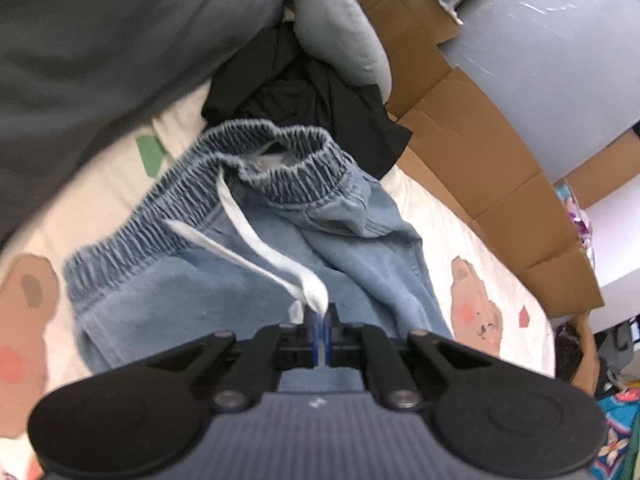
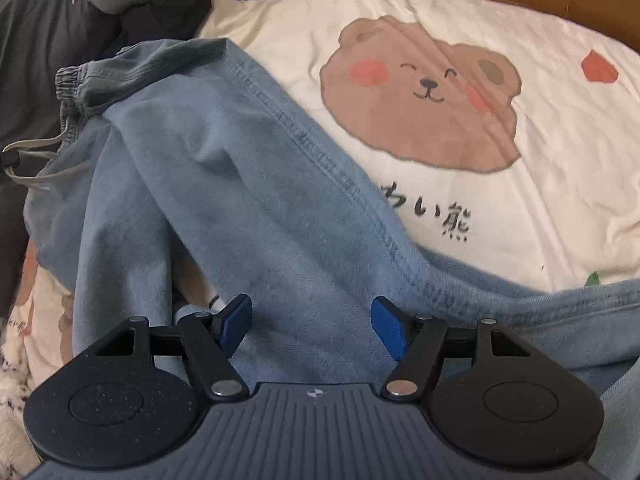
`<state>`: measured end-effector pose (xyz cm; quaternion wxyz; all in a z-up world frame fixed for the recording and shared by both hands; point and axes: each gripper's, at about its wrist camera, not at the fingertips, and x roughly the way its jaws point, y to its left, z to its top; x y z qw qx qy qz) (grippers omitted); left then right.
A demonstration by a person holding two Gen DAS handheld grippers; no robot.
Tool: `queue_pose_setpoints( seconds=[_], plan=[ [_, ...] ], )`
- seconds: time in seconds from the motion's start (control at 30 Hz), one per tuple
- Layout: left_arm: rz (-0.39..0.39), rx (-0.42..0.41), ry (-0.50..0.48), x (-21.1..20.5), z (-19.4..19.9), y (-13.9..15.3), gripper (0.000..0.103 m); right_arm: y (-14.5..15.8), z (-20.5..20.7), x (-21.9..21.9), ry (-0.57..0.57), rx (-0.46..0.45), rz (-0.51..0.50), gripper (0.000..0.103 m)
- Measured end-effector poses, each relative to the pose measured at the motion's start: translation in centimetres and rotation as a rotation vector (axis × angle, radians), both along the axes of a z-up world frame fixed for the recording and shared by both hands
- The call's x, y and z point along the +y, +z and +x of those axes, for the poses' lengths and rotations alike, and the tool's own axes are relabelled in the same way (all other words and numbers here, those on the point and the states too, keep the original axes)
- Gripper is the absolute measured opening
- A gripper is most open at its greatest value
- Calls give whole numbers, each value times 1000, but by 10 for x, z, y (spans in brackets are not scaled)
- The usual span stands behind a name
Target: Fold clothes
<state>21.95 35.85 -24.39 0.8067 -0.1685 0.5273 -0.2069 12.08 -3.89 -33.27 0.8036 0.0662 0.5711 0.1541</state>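
The left tool (image 1: 321,320) was pinched tight on the white drawstring (image 1: 256,240) of the denim pants (image 1: 200,280), which lay rumpled across the bear-print bedsheet (image 2: 540,160). The right tool (image 2: 312,322) hung spread wide over a pant leg, gripping nothing.

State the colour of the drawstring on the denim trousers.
White; the drawstring shows best in the left wrist view, lying across the light blue denim trousers.
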Motion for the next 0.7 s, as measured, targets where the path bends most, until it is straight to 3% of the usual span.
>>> queue_pose_setpoints(
  seconds=[0.13, 0.23, 0.37, 0.47, 0.53, 0.7],
  plan=[
    [-21, 50, 23, -16, 9, -19, 3, 13, 12, 14, 38, -82, -41, 72],
    [-7, 68, 12, -36, 15, -27, 3, 22, 22, 18, 24, -89, 21, 72],
    [-6, 69, -13, -61, 22, -29, 6, 24, 20, 27, 70, -101, 31, 72],
    [17, 63, -63, -78, 23, -23, 16, 21, 16, 28, 79, -98, 17, 72],
    [28, 55, -87, -85, 22, -18, 29, 20, 14, 27, 71, -97, 19, 72],
    [61, 49, -102, -82, 15, -8, 35, 21, 12, 25, 53, -101, 37, 72]
  ],
)
